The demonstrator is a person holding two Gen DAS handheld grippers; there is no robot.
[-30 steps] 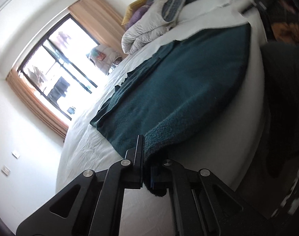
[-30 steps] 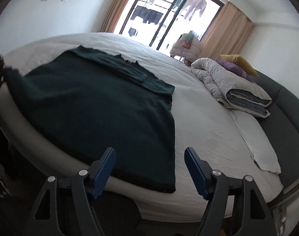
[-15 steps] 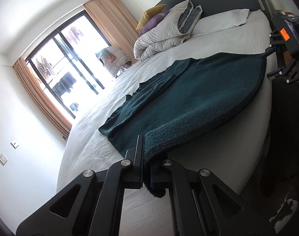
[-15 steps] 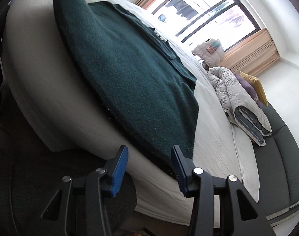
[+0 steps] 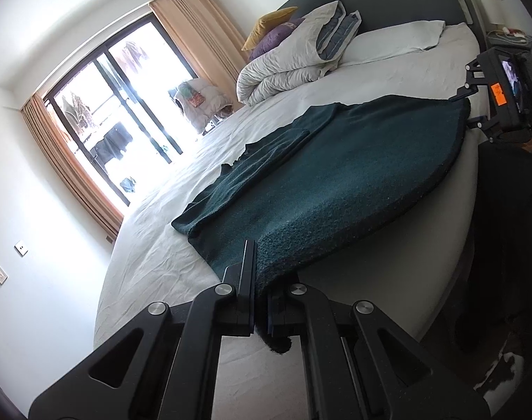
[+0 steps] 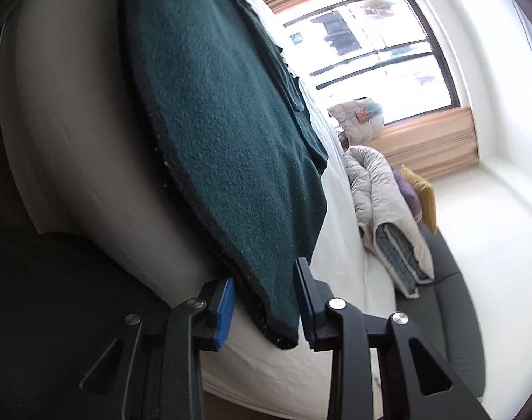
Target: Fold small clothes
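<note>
Fleece [image 5: 322, 189], dark green, lies spread flat on the white bed [image 5: 168, 262], its near hem hanging a little over the bed's edge. Left gripper [image 5: 262, 301] is clamped tight on one near corner of the hem, a tuft of cloth poking out below its fingers. Right gripper [image 6: 266, 308] straddles the other near corner: its jaws have just been closing, the hem sits between the blue pads [image 6: 224, 309], but a gap shows on both sides, so it does not grip yet. In the left view that gripper [image 5: 476, 105] sits at the far end of the hem.

Step in hand looks like taking hold of both near corners before the first fold. Next move calls for the right jaws to close fully on the hem, then both corners to rise together and carry toward the far edge, kept level so the fleece folds evenly.
</note>
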